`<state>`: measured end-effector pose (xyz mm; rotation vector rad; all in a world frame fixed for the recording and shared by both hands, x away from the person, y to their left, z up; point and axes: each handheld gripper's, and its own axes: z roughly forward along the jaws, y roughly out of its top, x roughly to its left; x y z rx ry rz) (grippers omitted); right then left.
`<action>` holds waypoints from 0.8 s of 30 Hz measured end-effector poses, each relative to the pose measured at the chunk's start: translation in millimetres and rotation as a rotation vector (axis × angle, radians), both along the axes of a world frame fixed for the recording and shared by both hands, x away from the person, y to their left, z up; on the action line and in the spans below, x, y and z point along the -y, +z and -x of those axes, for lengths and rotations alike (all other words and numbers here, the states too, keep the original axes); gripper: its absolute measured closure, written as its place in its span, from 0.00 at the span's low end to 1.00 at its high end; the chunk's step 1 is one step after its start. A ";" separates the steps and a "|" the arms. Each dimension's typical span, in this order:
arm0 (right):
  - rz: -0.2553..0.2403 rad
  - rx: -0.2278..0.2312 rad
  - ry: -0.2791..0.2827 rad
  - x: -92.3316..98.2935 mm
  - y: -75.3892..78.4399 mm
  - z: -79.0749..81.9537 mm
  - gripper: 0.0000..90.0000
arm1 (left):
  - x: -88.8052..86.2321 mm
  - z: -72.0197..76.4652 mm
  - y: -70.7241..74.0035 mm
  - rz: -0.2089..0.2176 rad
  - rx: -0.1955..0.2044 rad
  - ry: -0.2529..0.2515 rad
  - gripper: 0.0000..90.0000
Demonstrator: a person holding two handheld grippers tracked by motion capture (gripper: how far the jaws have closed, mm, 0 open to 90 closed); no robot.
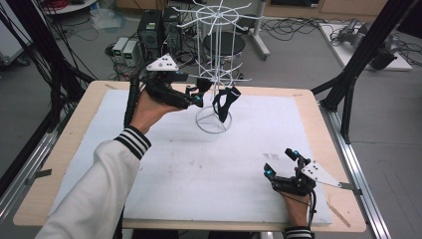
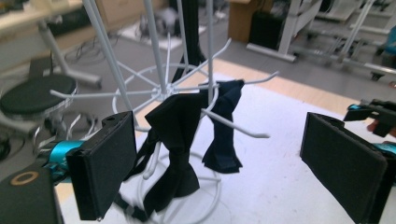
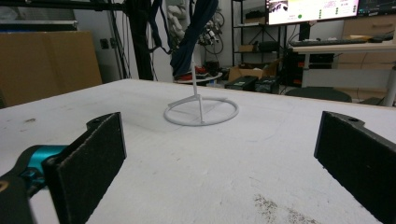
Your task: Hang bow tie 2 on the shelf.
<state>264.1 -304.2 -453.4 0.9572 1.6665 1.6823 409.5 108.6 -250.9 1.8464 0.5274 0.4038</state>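
A white wire rack stands on its ring base at the far middle of the white mat. A dark bow tie hangs from one of its lower hooks. My left gripper hovers just left of the rack, open, with nothing held. In the left gripper view, its black pads stand wide apart. A black bow tie and a darker one hang from the hooks beyond them. My right gripper rests open on the mat at the near right, holding nothing, and faces the rack's base ring.
The mat lies on a wooden table with black frame posts at both sides. A stool, computer boxes and cables sit on the floor beyond the far edge. The other gripper is at the right edge of the left gripper view.
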 end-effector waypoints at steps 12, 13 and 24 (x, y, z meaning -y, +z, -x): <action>0.014 -0.003 -0.005 -2.1 0.0 0.6 0.02 | -65.6 44.0 -31.5 0.111 0.122 -0.047 0.12; 0.016 0.002 -0.005 -2.2 0.0 0.3 0.02 | -71.5 47.4 -36.2 0.108 0.143 -0.044 0.12; 0.024 -0.002 -0.016 -3.3 0.0 0.5 0.02 | -117.3 81.9 -90.8 0.179 0.177 -0.021 0.12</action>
